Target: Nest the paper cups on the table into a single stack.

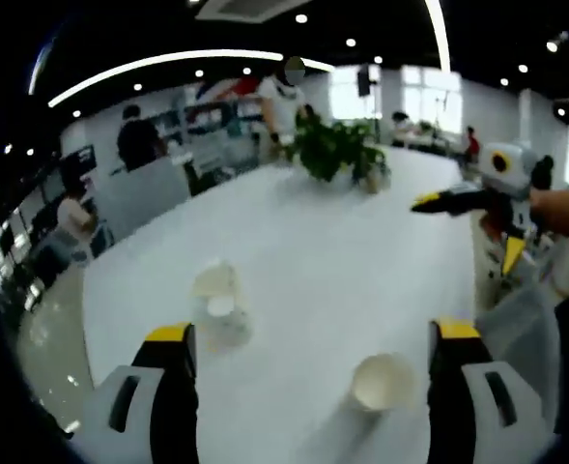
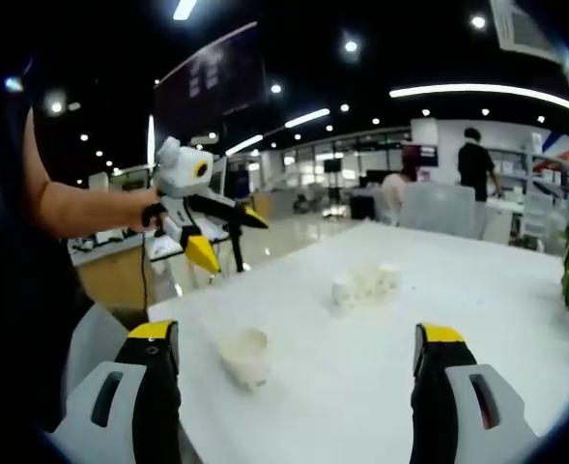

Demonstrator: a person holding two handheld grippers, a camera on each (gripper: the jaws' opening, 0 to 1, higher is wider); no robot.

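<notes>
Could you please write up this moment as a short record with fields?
surface: large white table
near cup: white paper cup, upright, alone
far cups: small cluster of white paper cups, not yet nested with the near cup
left claw: open, empty, above the table
right claw: open, empty
plant: green potted plant at the table's far end

In front of me is a wide white surface (image 1: 361, 251). One paper cup (image 1: 382, 383) stands upright and open on it near me. Further away, a small group of paper cups (image 1: 218, 304) lies on it. A green plant (image 1: 334, 147) stands at its far end.
</notes>
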